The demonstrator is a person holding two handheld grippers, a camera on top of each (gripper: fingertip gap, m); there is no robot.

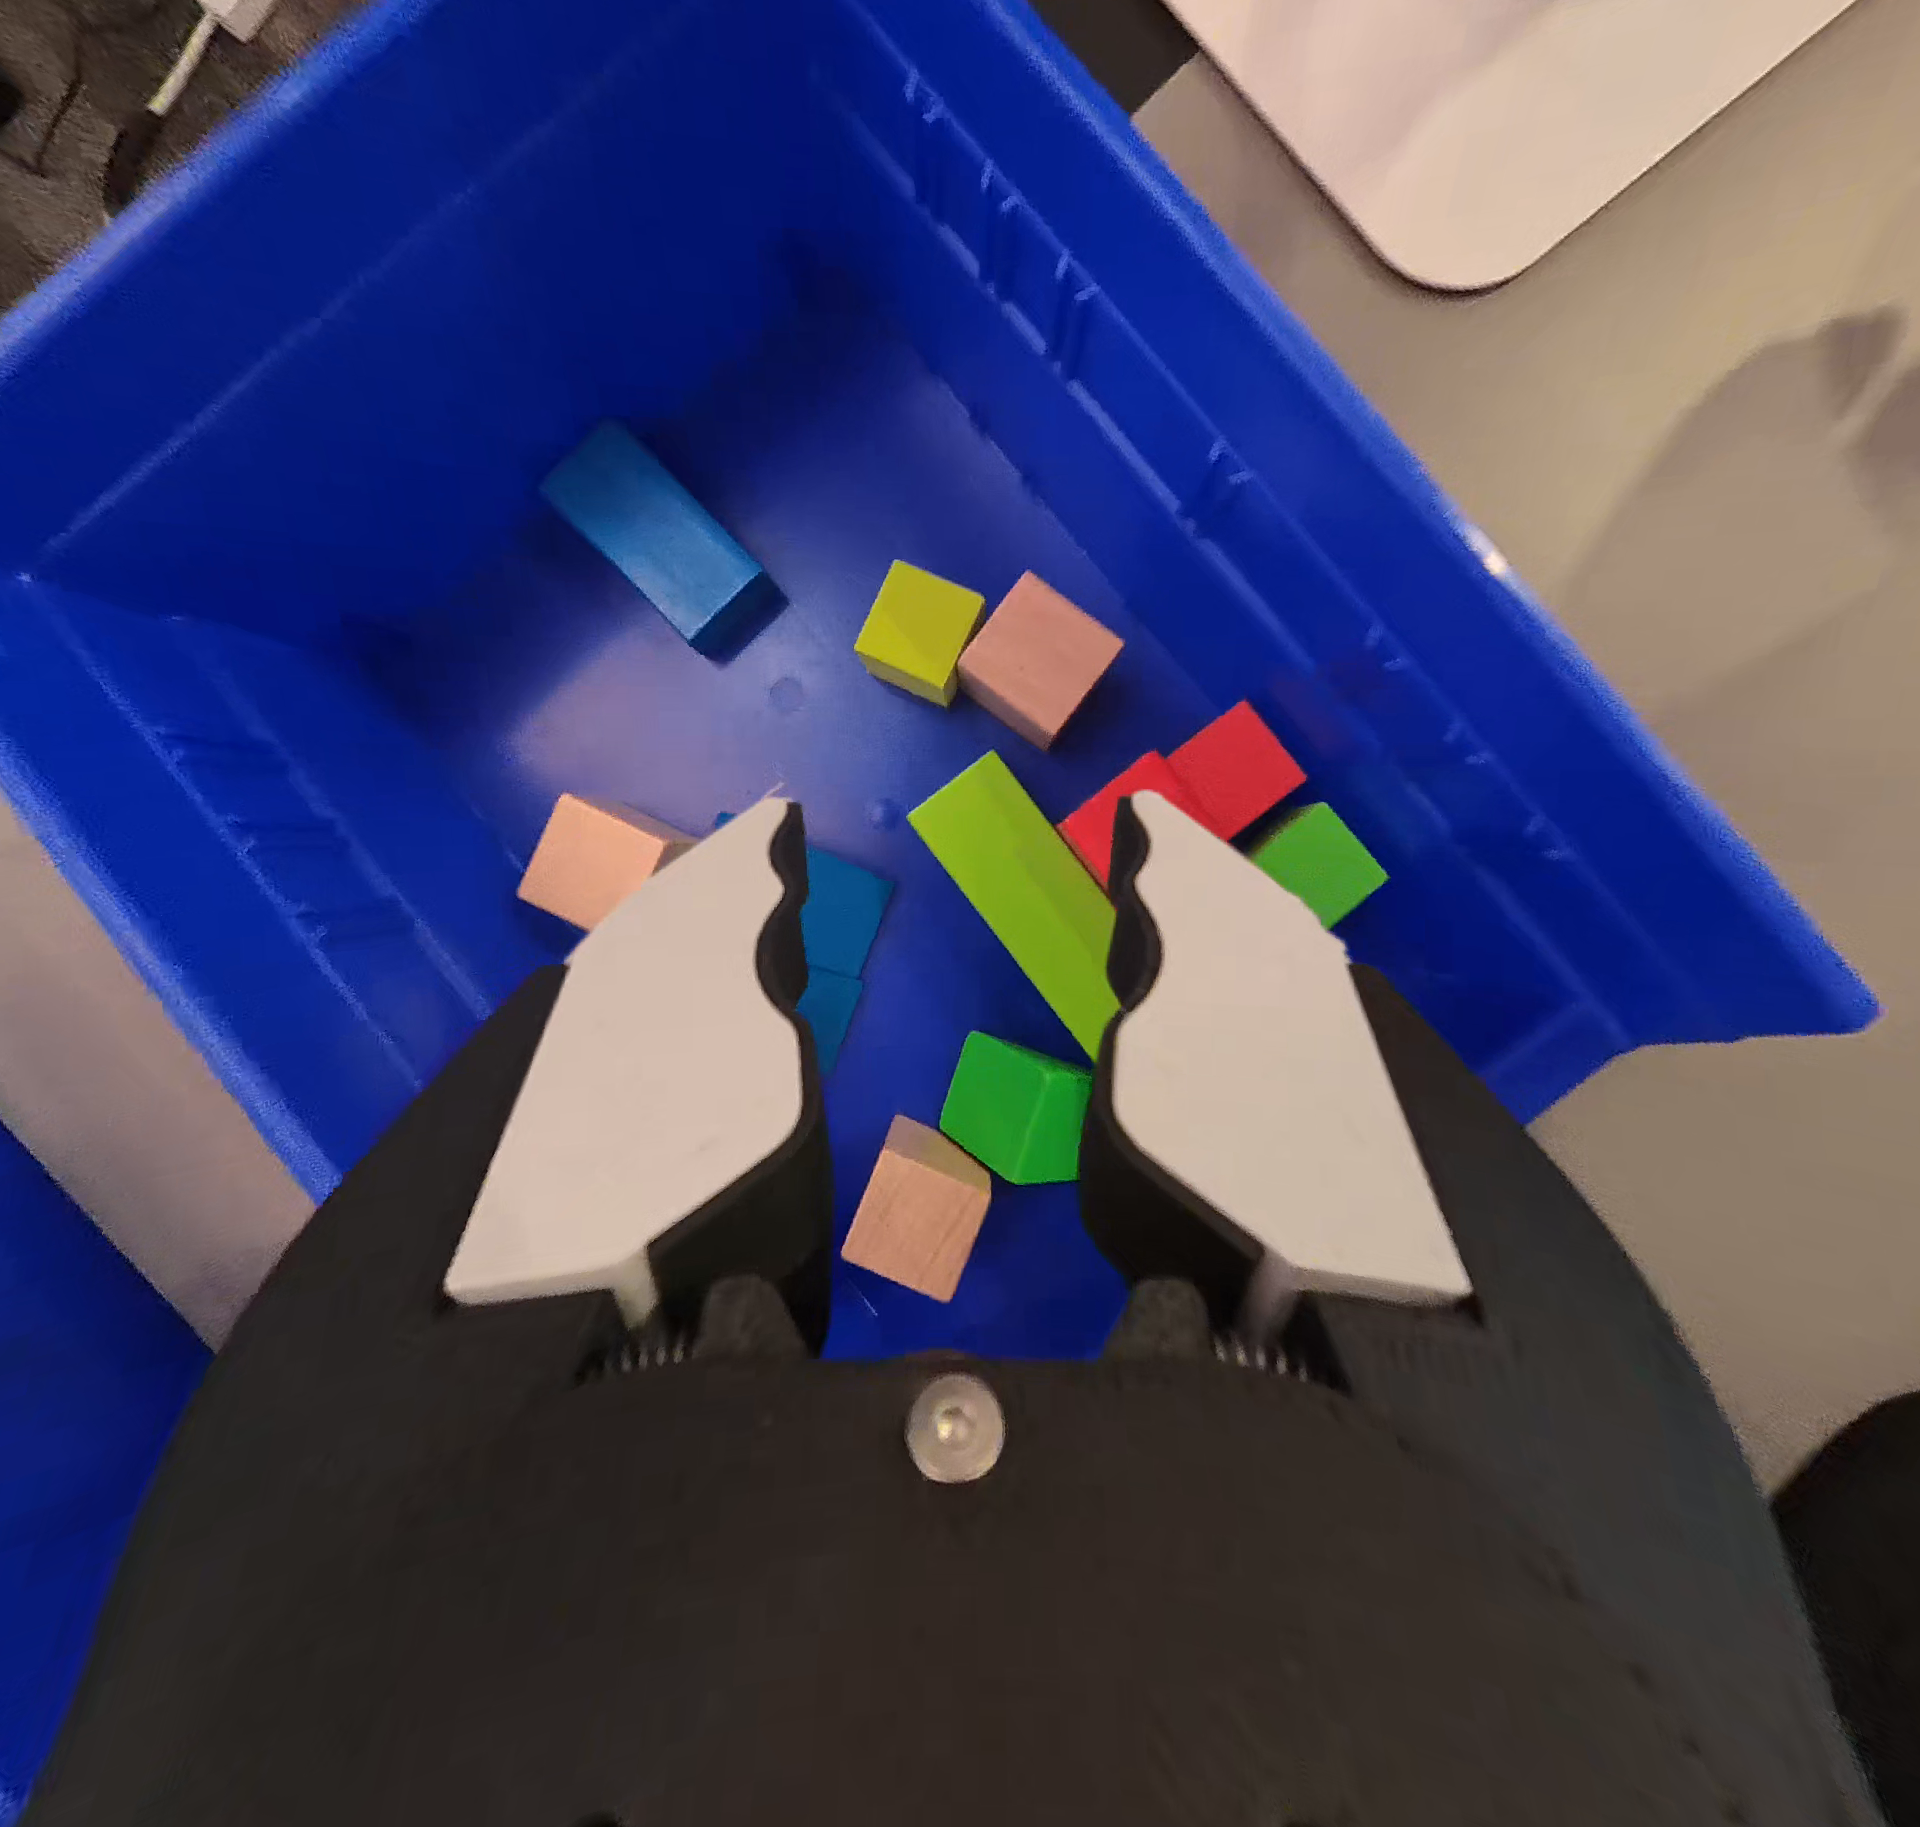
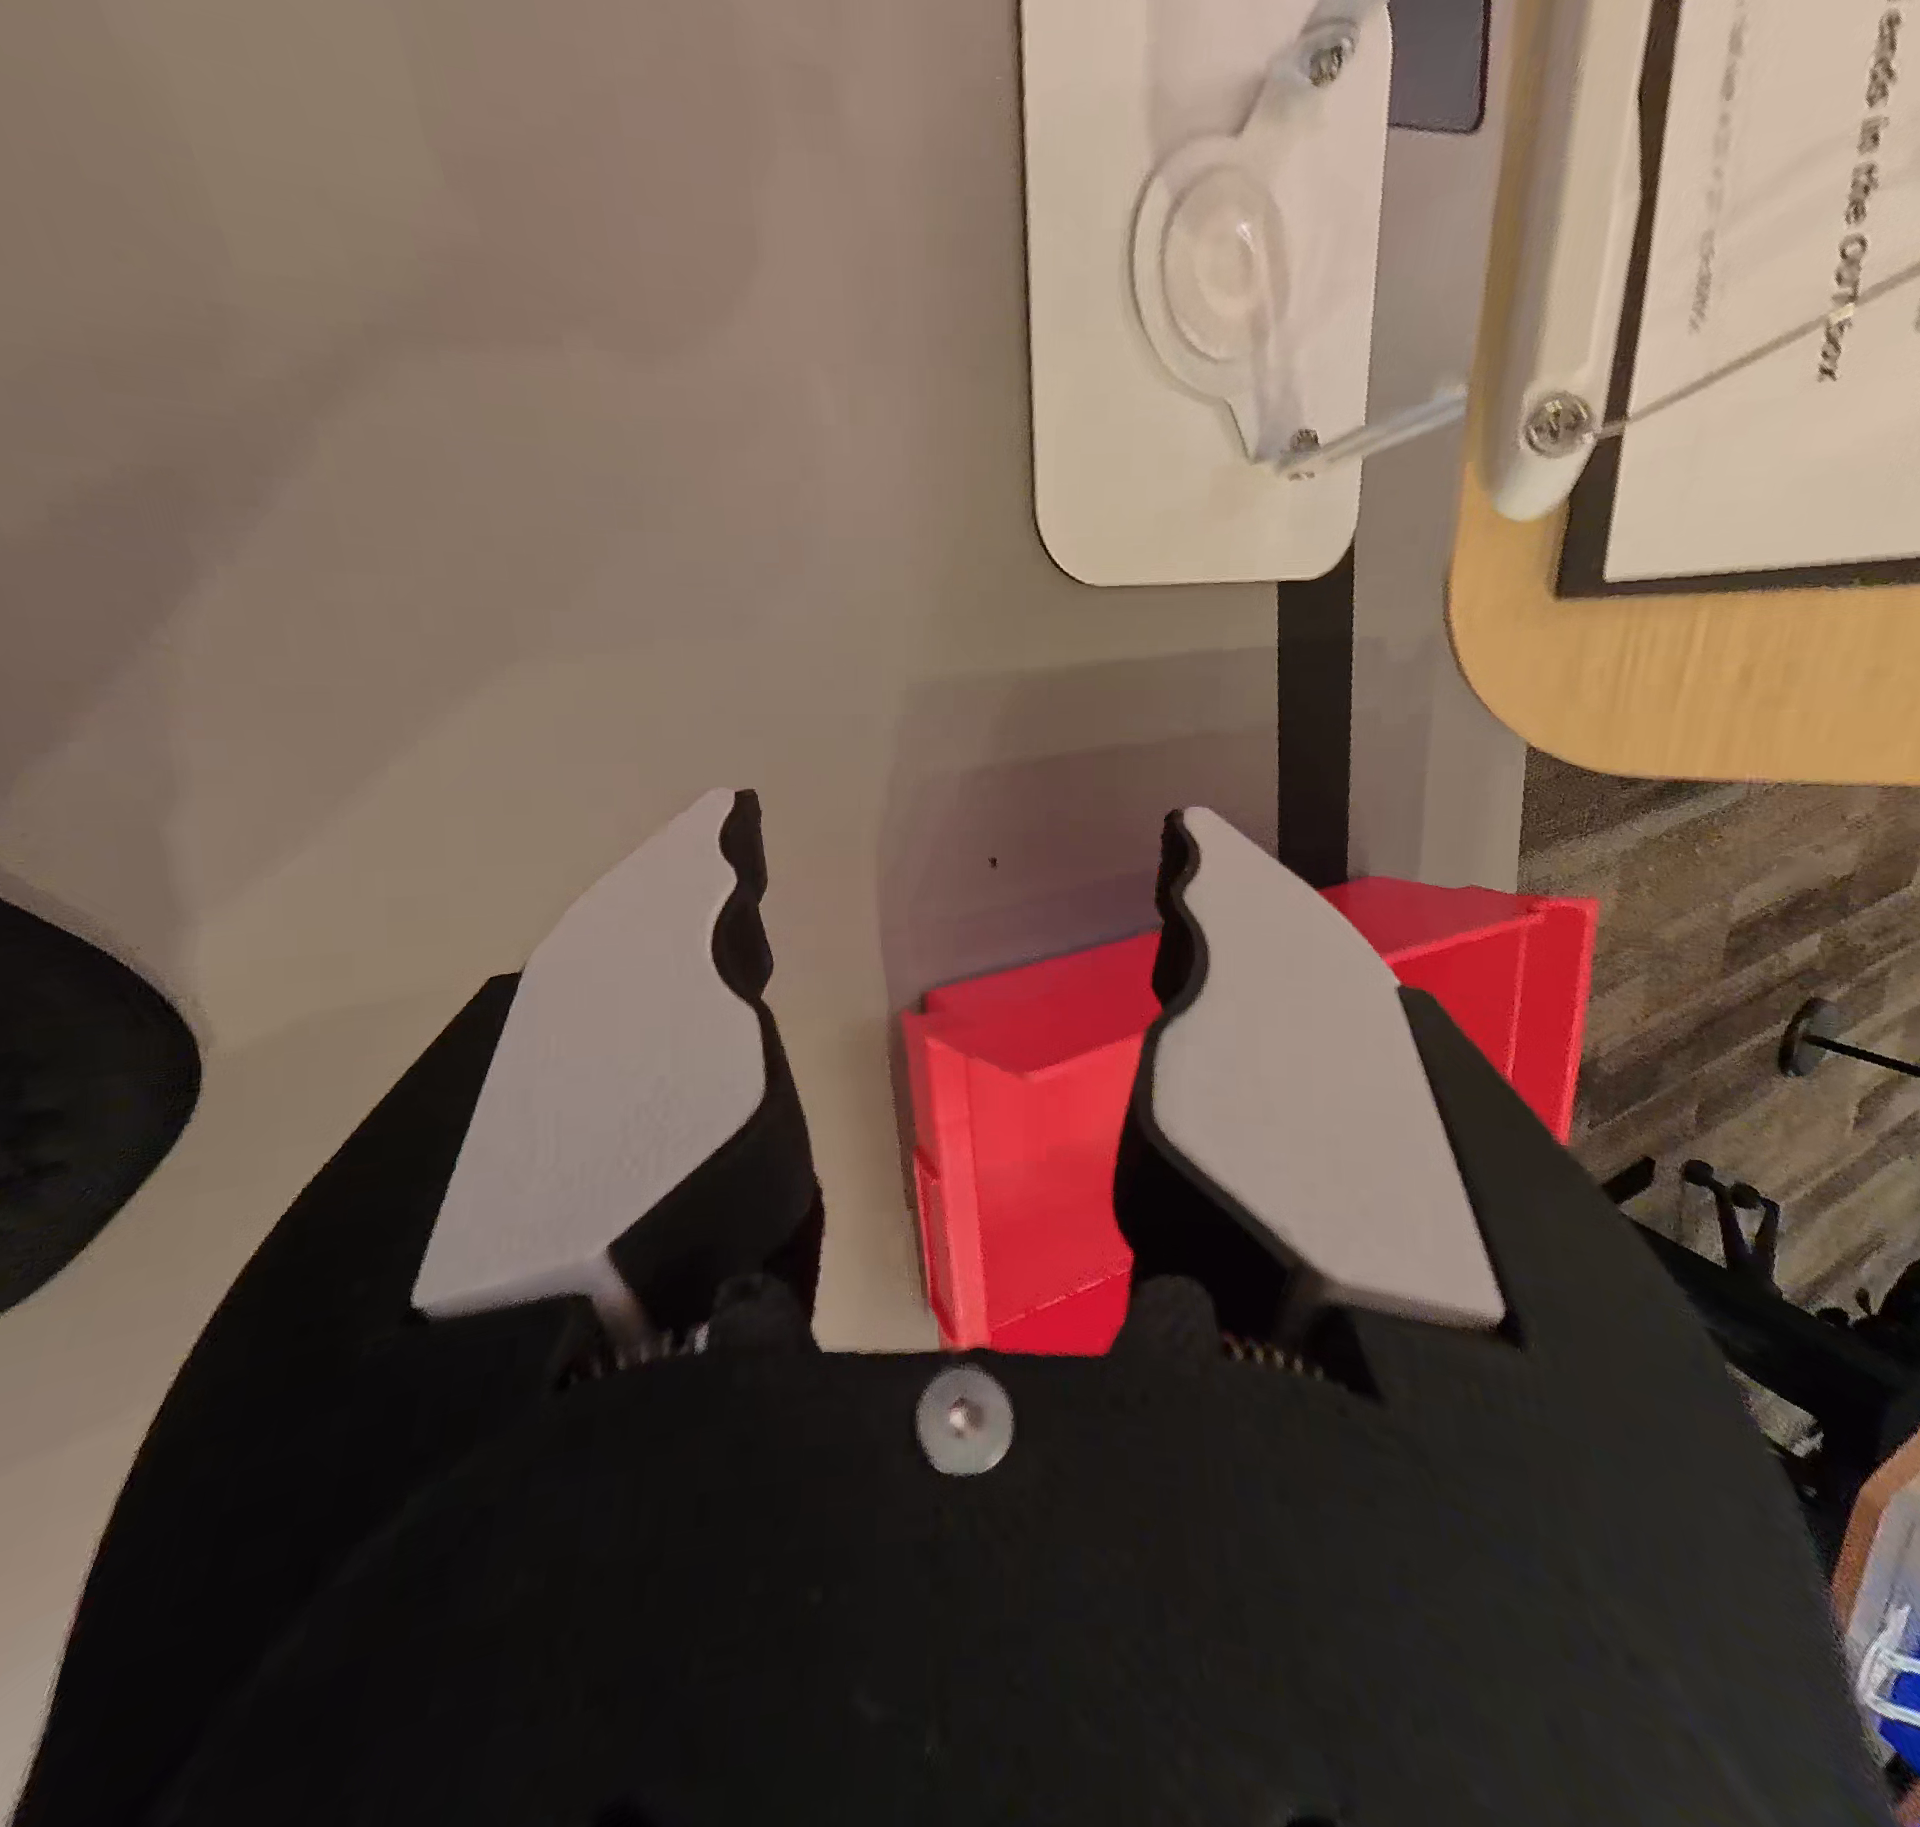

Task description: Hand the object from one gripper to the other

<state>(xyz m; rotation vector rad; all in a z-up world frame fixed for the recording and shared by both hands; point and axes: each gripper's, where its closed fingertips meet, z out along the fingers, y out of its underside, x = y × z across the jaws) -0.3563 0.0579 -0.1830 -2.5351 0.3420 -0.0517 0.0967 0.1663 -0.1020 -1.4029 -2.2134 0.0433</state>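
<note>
In the left wrist view my left gripper (image 1: 961, 821) is open above a blue bin (image 1: 416, 343) with several coloured wooden blocks on its floor. A long lime-green block (image 1: 1013, 884) lies below, between the fingertips, close to the right finger (image 1: 1226, 946); the pads do not press on it. A blue block (image 1: 842, 910) lies beside the left finger. Red blocks (image 1: 1231, 764), a yellow cube (image 1: 914, 629) and a pink cube (image 1: 1039, 655) lie further in. In the right wrist view my right gripper (image 2: 961, 806) is open and empty over the grey table (image 2: 416, 427), above a red bin (image 2: 1029, 1133).
A long blue block (image 1: 660, 541), green cubes (image 1: 1013, 1102) and tan cubes (image 1: 914, 1211) also lie in the blue bin. A white plate with a clear fitting (image 2: 1205, 250) lies on the table. A wooden board holding a paper sheet (image 2: 1662, 655) is at the right. Left tips to right tips: about 50 cm. Measured from the fingertips, the pink cube (image 1: 1039, 655) is 7 cm or so from the left gripper and 45 cm from the right.
</note>
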